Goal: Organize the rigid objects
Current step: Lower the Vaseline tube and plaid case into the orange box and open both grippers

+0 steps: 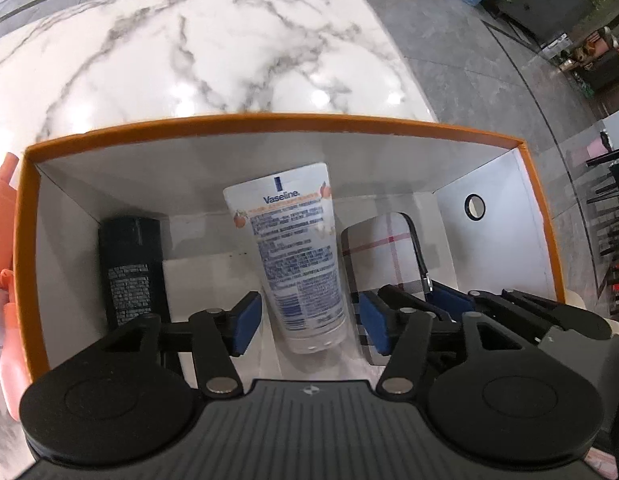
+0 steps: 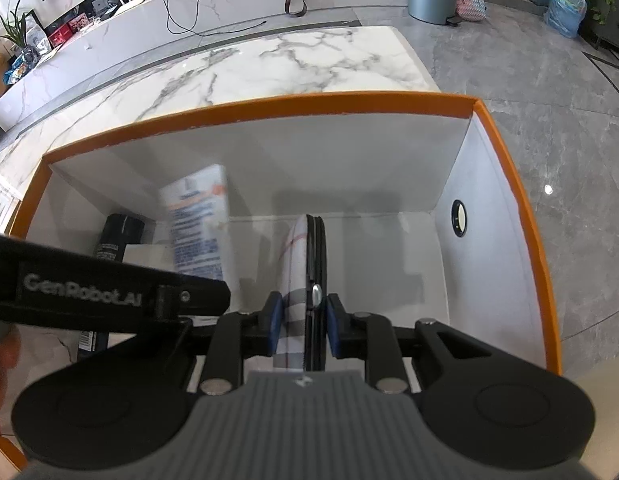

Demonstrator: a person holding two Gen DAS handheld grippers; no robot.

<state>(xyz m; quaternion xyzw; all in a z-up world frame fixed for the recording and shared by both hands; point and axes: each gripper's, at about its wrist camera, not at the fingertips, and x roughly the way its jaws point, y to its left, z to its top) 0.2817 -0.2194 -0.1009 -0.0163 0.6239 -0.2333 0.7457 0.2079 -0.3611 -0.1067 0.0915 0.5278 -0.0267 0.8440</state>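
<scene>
Left wrist view: an orange-rimmed cardboard box [image 1: 277, 120] with white inner walls is seen set on a marble-topped table [image 1: 189, 48]. Three items are held in the box. A black cylindrical can [image 1: 131, 264] is laid along the left wall. A white Vaseline tube [image 1: 293, 256], cap toward the camera, is leaned with its crimped end against the far wall. A plaid-patterned case [image 1: 383, 256] with black edging is stood on edge to the right of the tube. The left gripper [image 1: 309, 316] is spread wide, its blue pads [image 1: 245, 320] on either side of the tube's cap end and clear of it. A peach-coloured bottle [image 1: 5, 240] is seen outside the box, beside its left wall.

Right wrist view: the right gripper [image 2: 303, 324] is pressed onto the plaid-patterned case [image 2: 305, 264], which is pinched edge-on between both blue pads [image 2: 275, 324] over the box floor. A round hole [image 2: 458, 218] is noted in the right wall of the box [image 2: 309, 106]. The left gripper's arm is seen crossing at lower left, and the tube [image 2: 199, 224] appears blurred
</scene>
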